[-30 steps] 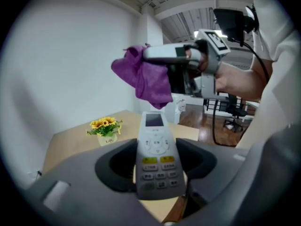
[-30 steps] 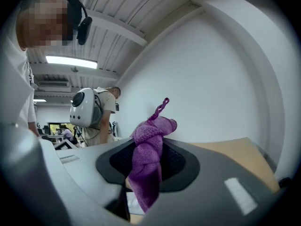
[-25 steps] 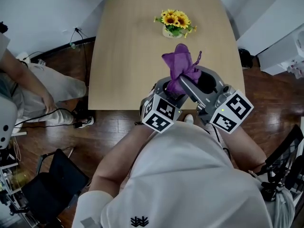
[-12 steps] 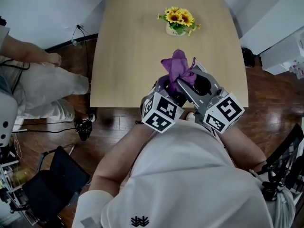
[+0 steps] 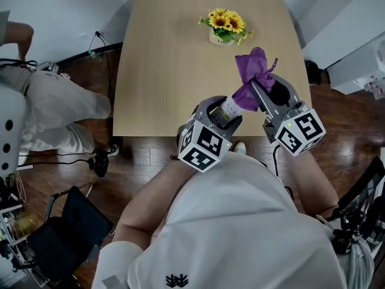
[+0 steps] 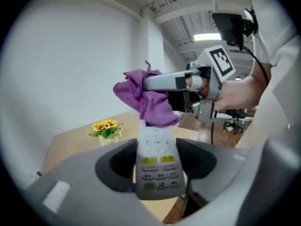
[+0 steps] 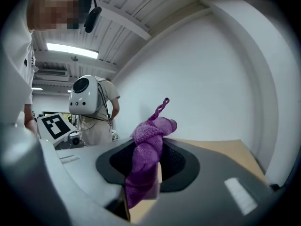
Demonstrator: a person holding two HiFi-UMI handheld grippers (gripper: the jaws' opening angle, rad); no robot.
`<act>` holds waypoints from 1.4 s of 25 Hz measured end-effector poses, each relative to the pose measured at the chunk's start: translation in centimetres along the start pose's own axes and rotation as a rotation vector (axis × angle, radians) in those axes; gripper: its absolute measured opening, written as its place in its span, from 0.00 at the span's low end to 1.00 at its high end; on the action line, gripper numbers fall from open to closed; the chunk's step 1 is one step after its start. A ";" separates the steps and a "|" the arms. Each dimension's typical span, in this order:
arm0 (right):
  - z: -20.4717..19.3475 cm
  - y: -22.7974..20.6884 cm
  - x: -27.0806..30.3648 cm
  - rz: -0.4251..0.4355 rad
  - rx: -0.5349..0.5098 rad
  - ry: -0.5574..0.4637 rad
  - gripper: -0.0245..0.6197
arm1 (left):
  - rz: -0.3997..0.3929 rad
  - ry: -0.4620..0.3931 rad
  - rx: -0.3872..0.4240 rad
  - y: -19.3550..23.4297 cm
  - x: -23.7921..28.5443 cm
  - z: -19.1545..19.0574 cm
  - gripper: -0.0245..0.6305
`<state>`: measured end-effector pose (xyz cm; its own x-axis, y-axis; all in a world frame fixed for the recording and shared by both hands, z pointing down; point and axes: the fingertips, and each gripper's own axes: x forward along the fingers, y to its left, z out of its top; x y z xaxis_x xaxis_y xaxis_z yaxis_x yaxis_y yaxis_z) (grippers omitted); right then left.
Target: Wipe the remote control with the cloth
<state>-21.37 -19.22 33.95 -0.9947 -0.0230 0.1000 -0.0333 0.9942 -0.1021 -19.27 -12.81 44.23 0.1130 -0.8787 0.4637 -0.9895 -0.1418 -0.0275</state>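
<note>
My left gripper [image 5: 219, 112] is shut on a grey remote control [image 5: 229, 108] and holds it over the near edge of the wooden table [image 5: 162, 71]. In the left gripper view the remote [image 6: 156, 160] sits button side up between the jaws of that gripper [image 6: 157, 166]. My right gripper [image 5: 260, 93] is shut on a bunched purple cloth [image 5: 252, 76], just right of the remote. The cloth [image 6: 143, 98] hangs at the remote's far end and appears to touch it. The right gripper view shows the cloth [image 7: 146, 159] pinched between that gripper's [image 7: 151, 166] jaws.
A small pot of sunflowers [image 5: 222, 27] stands at the table's far side. A person [image 5: 54, 104] is at the left beside cables on the floor. A black chair [image 5: 66, 233] is at the lower left, white furniture [image 5: 361, 47] at the right.
My right gripper has carried the cloth to the right, off the top of the left gripper, so the remote now shows. The left gripper has stayed put.
</note>
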 end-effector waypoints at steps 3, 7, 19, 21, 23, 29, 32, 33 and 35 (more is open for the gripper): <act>0.9 -2.5 -0.5 -0.057 -0.017 -0.009 0.23 | -0.002 -0.002 0.000 -0.1 0.1 -0.1 0.46; 2.3 -4.8 -1.0 -0.118 -0.027 -0.026 0.23 | -0.003 -0.005 -0.008 0.1 0.1 -0.3 0.46; 4.0 4.2 0.2 0.089 0.086 -0.069 0.23 | 0.009 0.008 -0.010 1.3 0.1 -0.3 0.46; 3.4 6.2 0.8 0.140 0.121 -0.060 0.23 | 0.009 0.012 -0.007 1.4 0.2 -0.3 0.46; 2.5 7.6 1.4 0.175 0.173 -0.040 0.23 | 0.011 0.014 -0.004 1.6 0.4 -0.1 0.46; -0.1 8.5 2.2 0.179 0.270 0.002 0.23 | 0.007 0.020 0.010 1.7 0.4 0.2 0.46; -0.6 7.1 2.3 0.133 0.242 0.010 0.23 | -0.001 0.022 0.010 1.5 0.2 0.1 0.46; -0.7 6.5 2.2 0.115 0.231 0.011 0.23 | -0.004 0.022 0.009 1.5 0.2 0.0 0.46; -0.8 5.3 2.1 0.083 0.217 0.009 0.23 | -0.008 0.021 0.009 1.4 0.0 -0.1 0.46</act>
<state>-23.54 -13.96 34.40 -0.9940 0.0600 0.0916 0.0276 0.9469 -0.3203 -20.68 -13.00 44.28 0.1191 -0.8679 0.4822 -0.9877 -0.1530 -0.0315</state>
